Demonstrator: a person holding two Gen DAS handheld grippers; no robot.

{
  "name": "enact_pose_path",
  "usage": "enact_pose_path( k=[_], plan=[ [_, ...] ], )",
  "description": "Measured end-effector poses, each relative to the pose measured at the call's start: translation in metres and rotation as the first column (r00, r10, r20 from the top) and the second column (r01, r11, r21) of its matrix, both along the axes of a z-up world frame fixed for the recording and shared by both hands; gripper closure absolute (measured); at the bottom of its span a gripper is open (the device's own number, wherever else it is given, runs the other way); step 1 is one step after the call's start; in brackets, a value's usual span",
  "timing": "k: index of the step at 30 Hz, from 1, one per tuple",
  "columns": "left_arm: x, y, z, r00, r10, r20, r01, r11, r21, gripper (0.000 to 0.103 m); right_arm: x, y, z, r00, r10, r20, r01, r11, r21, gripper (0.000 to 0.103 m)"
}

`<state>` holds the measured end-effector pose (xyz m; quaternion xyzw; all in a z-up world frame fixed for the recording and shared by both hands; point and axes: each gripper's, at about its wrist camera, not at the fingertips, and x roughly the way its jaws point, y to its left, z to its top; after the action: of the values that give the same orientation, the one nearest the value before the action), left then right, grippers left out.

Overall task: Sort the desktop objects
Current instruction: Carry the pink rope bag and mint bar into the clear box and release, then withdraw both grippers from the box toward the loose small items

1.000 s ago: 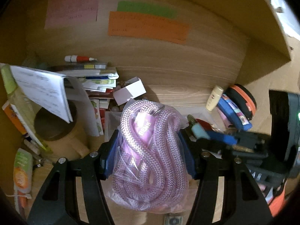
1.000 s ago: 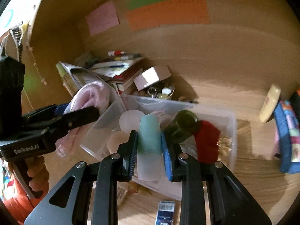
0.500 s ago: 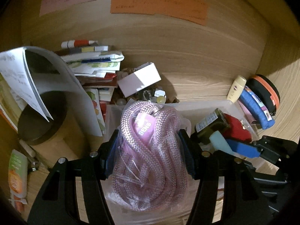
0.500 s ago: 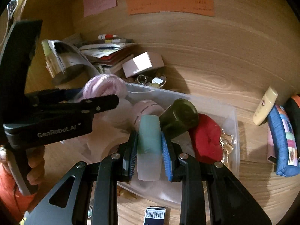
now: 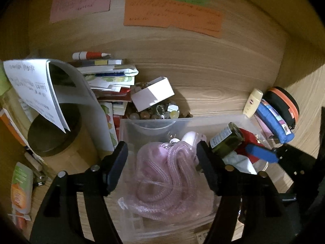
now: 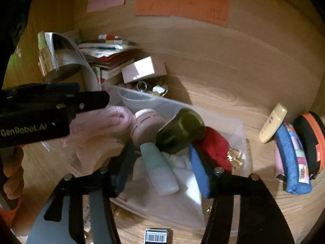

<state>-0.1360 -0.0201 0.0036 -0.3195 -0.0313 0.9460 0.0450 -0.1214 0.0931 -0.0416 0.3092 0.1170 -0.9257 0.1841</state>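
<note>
A bagged coil of pink rope (image 5: pixel 162 179) lies in the clear plastic bin (image 5: pixel 182 120). My left gripper (image 5: pixel 162 162) hangs over it, jaws opening, pads clear of the rope on both sides. In the right wrist view a teal-capped bottle (image 6: pixel 158 168) lies tilted in the bin (image 6: pixel 239 134) between the jaws of my right gripper (image 6: pixel 160 168). Those jaws are opening too, and neither blue pad touches the bottle. A green jar (image 6: pixel 180 130), a pink-lidded jar (image 6: pixel 144 124) and a red pouch (image 6: pixel 215 144) also lie in the bin.
Left of the bin stand a round wooden canister (image 5: pixel 50 138) under loose paper and a stack of booklets (image 5: pixel 109 75). A small white box (image 5: pixel 152 93) sits behind. At the right lie a cream tube (image 5: pixel 252 101), a blue pencil case (image 5: pixel 274 124) and a black-orange case (image 5: pixel 284 105).
Both grippers have opened. The left one let go of the pink rope, which dropped into the bin. The right one let go of the teal-capped bottle, which now lies tilted in the bin.
</note>
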Motion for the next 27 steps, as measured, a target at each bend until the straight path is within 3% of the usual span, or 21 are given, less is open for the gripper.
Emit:
enact_pose_path(
  k=[3,5,10,12,18,27],
  plan=[
    [0.006,0.003,0.005,1.000,-0.017,-0.018,0.017,1.000,-0.011,0.028,0.006,0.002,0.008,0.999,-0.003,-0.033,0.002,1.000,-0.004,0.032],
    [0.011,0.004,0.010,0.999,-0.010,-0.032,0.009,1.000,-0.021,0.026,0.010,0.004,0.015,0.998,-0.002,-0.059,0.001,1.000,-0.014,0.027],
    [0.024,0.005,0.022,1.000,0.005,-0.016,-0.005,0.999,-0.050,0.018,0.019,0.011,0.034,0.998,0.005,-0.059,-0.008,0.999,-0.041,0.026],
    [0.030,0.006,0.025,0.999,0.027,-0.021,-0.029,0.996,-0.087,0.007,0.023,0.015,0.040,0.998,0.004,-0.056,-0.007,0.999,-0.045,0.020],
    [0.053,-0.003,0.031,0.999,0.035,-0.032,-0.037,0.996,-0.081,0.003,0.044,0.028,0.048,0.998,0.032,-0.049,-0.034,0.998,-0.044,0.017],
    [0.079,-0.007,0.013,0.998,0.068,-0.019,-0.070,0.989,-0.133,0.003,0.066,0.044,0.026,1.000,0.017,0.010,-0.017,1.000,0.002,0.013]
  ],
)
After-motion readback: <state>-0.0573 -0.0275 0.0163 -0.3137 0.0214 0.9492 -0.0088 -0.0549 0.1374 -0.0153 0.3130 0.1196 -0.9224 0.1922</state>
